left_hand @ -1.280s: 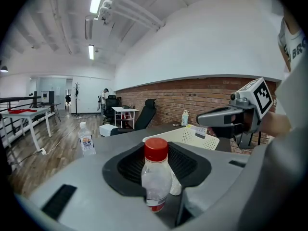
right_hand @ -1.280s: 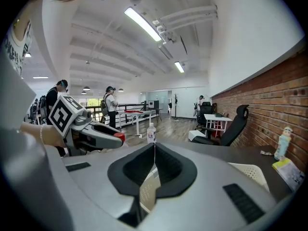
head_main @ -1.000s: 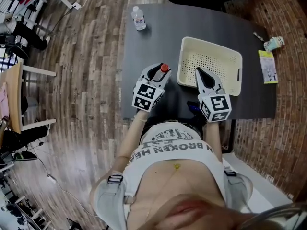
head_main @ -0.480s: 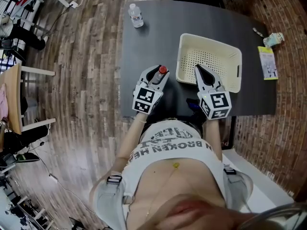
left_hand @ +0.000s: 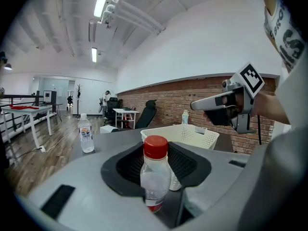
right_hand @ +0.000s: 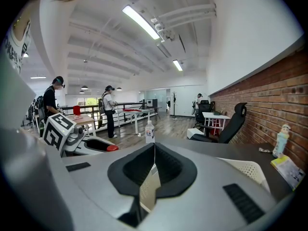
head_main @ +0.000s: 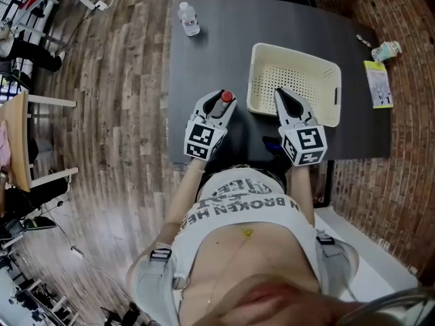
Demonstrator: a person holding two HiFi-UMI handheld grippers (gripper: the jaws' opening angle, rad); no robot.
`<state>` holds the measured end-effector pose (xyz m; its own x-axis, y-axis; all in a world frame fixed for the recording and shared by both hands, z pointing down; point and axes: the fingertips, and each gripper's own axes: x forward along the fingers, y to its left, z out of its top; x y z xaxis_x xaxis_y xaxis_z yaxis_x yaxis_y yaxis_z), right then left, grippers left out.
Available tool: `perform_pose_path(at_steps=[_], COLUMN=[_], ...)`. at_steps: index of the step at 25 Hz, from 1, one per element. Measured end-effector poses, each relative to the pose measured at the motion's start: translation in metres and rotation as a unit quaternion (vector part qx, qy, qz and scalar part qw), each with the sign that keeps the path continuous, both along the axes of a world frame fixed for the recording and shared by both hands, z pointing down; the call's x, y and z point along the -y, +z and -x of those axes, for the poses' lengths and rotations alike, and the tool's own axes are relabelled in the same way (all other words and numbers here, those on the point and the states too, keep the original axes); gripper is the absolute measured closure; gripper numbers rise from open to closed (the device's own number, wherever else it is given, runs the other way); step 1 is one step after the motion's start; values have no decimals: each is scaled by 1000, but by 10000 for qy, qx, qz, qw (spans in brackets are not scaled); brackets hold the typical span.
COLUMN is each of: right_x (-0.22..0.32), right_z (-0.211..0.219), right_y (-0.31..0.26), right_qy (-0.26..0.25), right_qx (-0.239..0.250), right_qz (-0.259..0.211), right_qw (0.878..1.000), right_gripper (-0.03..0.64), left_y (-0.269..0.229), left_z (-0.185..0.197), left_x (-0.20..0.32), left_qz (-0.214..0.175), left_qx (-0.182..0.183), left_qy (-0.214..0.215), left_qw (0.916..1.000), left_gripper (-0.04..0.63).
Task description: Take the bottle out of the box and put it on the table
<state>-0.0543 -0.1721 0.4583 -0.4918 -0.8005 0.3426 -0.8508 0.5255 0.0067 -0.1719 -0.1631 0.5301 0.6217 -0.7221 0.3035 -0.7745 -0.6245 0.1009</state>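
Left gripper view: we are clamping the bottle [left_hand: 155, 174] upright, cap up, in the jaws of our left gripper [head_main: 220, 107]. The box [head_main: 297, 61] is at its 3 o'clock and bare table [head_main: 204, 60] is lying beneath. The jaws of our right gripper [head_main: 280, 94] are sitting closed and empty.

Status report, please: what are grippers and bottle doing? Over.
Left gripper shut on red-capped bottle, outside basket, over table. Right gripper shut, empty, at basket's near rim. Spare bottle at far corner, not blocking.

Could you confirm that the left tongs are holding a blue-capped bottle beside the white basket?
Not quite: the cap is red, not blue, as the left gripper view shows. The left tongs are indeed holding that bottle beside the white basket.
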Motion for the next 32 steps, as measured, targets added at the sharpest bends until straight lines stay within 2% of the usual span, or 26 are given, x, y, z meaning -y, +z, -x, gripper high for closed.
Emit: perform_pose_path(at_steps=[20, 32], right_x=[-2, -5], right_z=[-7, -16], right_y=[2, 0], right_qy=[84, 62], right_qx=[-23, -43], right_qz=[27, -21], right_qw=[10000, 10000], right_gripper=[607, 607], left_y=[-2, 0], left_z=[-1, 0], left_x=[-3, -3], left_qz=[-63, -143], left_qx=[173, 136], left_qy=[57, 89], left_qw=[9998, 9998], left_gripper=[442, 442])
